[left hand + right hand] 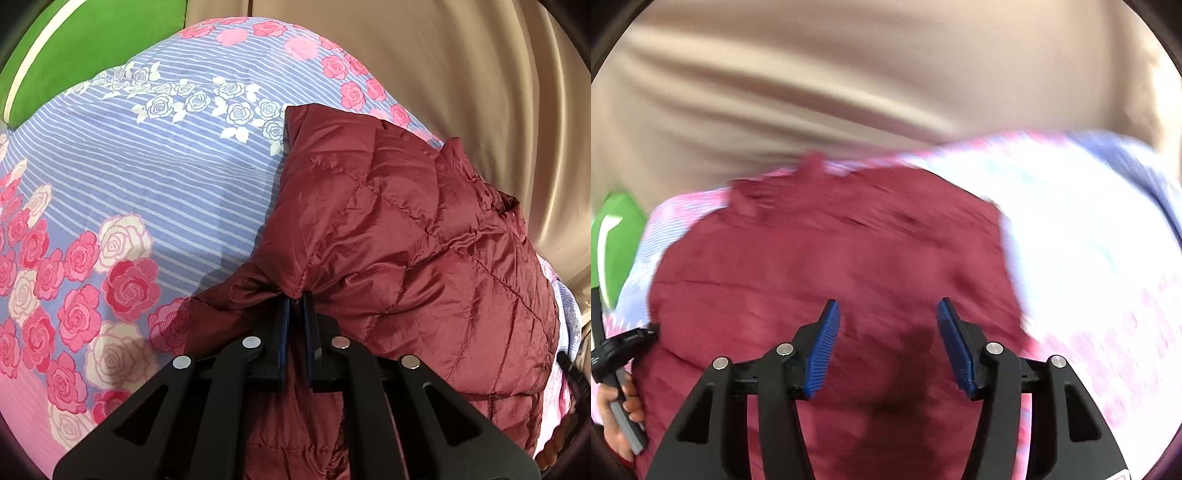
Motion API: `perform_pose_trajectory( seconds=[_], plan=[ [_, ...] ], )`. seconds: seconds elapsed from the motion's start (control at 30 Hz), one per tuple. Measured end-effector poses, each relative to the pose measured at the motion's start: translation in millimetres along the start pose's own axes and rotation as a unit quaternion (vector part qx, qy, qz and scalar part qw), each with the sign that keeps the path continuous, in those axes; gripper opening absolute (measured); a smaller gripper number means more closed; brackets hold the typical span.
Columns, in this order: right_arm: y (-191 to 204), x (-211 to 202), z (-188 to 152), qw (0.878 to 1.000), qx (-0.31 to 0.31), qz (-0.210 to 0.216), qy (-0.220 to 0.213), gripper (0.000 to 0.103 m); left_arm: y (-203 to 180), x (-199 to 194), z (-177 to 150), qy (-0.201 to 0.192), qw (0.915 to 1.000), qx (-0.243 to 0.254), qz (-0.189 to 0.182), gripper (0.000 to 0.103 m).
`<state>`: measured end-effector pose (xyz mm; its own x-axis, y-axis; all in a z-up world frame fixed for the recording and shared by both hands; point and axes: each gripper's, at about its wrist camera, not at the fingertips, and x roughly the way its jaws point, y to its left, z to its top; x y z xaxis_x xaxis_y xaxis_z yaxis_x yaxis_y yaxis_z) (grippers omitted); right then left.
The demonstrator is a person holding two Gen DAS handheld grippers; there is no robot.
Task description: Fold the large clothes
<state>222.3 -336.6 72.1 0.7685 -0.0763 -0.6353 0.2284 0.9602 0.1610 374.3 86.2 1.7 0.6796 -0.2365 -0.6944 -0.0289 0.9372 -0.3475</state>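
The left gripper [297, 295] pinched a fold of the maroon jacket [406, 240] on the floral sheet [166, 184]. The right gripper [888, 308] hung spread above the jacket, gripping nothing.

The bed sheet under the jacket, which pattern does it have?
The bed sheet has blue and white stripes with pink and white roses, clearest in the left wrist view.

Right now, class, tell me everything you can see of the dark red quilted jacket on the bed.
The jacket is dark red, shiny and padded, stitched in a diamond quilt. It lies crumpled and partly folded on the floral striped bedspread, near the beige curtain. The left claw is shut on a bunched hem edge. The right claw hovers open above it, nothing between its pads.
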Motion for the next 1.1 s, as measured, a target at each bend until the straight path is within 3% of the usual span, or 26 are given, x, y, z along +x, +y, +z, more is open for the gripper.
perform_pose_trajectory(
  seconds=[0.1,0.17,0.2,0.23,0.33,0.4,0.43,0.5,0.53,0.7,0.8,0.93,1.0,1.1],
  plan=[
    [-20.9,11.3,-6.3,0.999,0.036,0.022,0.030,0.054,0.3,0.2,0.0,0.000,1.0000,0.000,-0.001,0.007],
    [-11.3,21.6,-2.0,0.998,0.026,0.030,0.038,0.026,1.6,0.4,0.4,0.000,1.0000,-0.006,-0.005,0.007],
    [-2.0,27.9,2.6,0.998,0.017,0.036,0.044,0.003,2.5,0.5,0.3,-0.001,0.9999,-0.008,-0.007,0.007],
    [7.2,29.7,8.3,0.998,0.012,0.041,0.043,0.002,3.0,0.4,0.2,-0.002,0.9999,-0.011,-0.006,0.007],
    [28.5,-13.3,32.3,0.996,-0.008,0.069,-0.056,0.002,5.5,0.2,-0.3,-0.002,0.9999,-0.012,-0.008,0.007],
    [33.0,-19.6,35.5,0.994,-0.013,0.054,-0.092,0.002,4.4,0.3,-0.1,-0.002,0.9999,-0.008,-0.006,0.007],
    [29.4,-9.1,36.7,0.996,-0.012,0.035,-0.084,0.002,3.2,0.5,0.0,-0.002,1.0000,-0.005,-0.004,0.007],
    [10.5,49.7,26.1,1.000,-0.004,-0.015,0.011,0.000,0.3,0.8,-0.2,-0.002,1.0000,0.003,-0.001,0.009],
    [8.1,68.9,16.5,0.999,-0.009,-0.022,0.034,0.000,-1.8,1.0,-0.5,-0.001,1.0000,0.008,0.001,0.011],
    [23.5,30.6,23.7,0.999,-0.011,-0.044,-0.002,0.003,-1.4,1.4,0.0,-0.002,0.9999,0.012,0.005,0.011],
    [27.7,-6.4,23.6,0.999,0.000,-0.016,-0.039,0.009,-2.6,2.7,0.8,-0.002,0.9999,0.014,0.007,0.010],
    [53.4,-11.7,7.0,0.997,-0.036,0.069,-0.005,0.009,-3.5,4.3,1.6,-0.002,0.9998,0.016,0.009,0.010],
    [66.2,11.9,-4.9,0.995,-0.069,0.063,0.033,0.009,-3.4,4.5,1.9,-0.002,0.9999,0.013,0.006,0.010],
    [52.8,38.0,-14.5,0.995,-0.075,0.018,0.056,0.000,-0.4,4.6,2.0,-0.002,1.0000,0.005,-0.004,0.011]
  ],
)
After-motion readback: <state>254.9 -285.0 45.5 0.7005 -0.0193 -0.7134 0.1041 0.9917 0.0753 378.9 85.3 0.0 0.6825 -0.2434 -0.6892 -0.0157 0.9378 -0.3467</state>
